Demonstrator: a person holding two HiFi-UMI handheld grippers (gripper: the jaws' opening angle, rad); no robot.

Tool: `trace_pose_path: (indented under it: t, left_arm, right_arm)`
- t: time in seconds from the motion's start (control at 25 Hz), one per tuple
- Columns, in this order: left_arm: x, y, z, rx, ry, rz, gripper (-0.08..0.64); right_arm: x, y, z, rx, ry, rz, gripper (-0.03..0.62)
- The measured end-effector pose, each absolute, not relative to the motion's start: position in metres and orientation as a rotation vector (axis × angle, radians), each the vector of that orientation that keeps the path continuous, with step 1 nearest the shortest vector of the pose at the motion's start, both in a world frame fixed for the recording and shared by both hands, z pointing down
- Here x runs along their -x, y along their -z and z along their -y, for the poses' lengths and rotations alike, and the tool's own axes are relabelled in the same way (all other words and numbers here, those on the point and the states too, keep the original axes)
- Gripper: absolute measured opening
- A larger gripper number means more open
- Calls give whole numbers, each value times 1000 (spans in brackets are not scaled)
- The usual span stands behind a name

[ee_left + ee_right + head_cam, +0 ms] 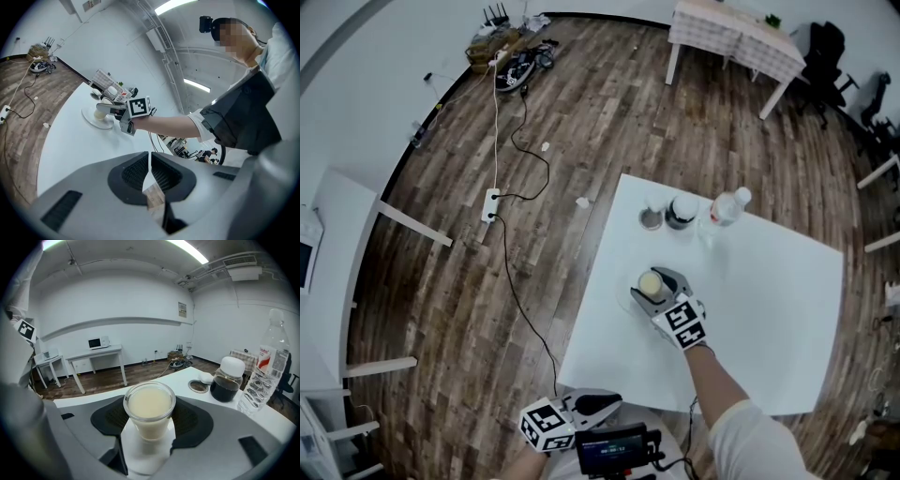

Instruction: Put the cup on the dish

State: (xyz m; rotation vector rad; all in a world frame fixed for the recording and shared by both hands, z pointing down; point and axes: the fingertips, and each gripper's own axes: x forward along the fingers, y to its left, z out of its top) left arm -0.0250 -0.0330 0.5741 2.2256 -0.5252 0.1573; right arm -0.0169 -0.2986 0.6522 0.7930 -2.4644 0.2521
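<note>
The cup, full nearly to the brim with a pale milky drink, stands between the jaws of the right claw, which grasps it by the sides. It is over the middle of the dish. Whether its base already bears on the dish I cannot tell.

Risks, as I judge them: letting go while the cup hangs a little above the dish would drop it and slop the drink. Pulling the claw back before the jaws clear the sides could drag or tip the cup (the dish is shallow and may slide on the table too).

The left claw is clenched on nothing and waits at the table's near edge, at 7 o'clock from the cup.

Count: one cup, one dish, two claws. At 12 to 1 o'clock from the cup stand one dark jar, one water bottle and one small round lid.
</note>
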Motion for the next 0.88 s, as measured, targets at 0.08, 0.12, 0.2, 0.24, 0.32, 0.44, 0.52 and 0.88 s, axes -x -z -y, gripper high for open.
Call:
trace_pose_path:
  t: [0.08,0.12,0.2,0.24,0.32,0.44,0.52,0.88]
  left_arm:
    - [26,-576,33,-2218,-166,523,18]
    - [26,-577,32,-2215,-171,519,18]
    - [26,-578,32,-2219,-174,513,18]
    - [26,-578,32,-2224,-170,514,18]
    - [24,-578,32,-2226,-167,518,18]
    - [23,-578,33,-2220,-171,520,18]
    - [22,-577,34,-2222,-163,525,18]
    - [24,-580,31,-2222,-175,516,18]
  right_arm:
    - [18,-654,299,-795,-260,2466,279]
    - [18,-655,300,-796,-264,2466,279]
    - [18,-655,300,-798,-266,2468,279]
    - [18,-656,301,-800,-265,2470,279]
    - [18,-656,301,-805,-265,2479,279]
    - [17,-655,300,-815,-280,2502,279]
    - [18,-654,299,-817,-283,2510,279]
    - [21,-656,300,-805,-267,2518,281]
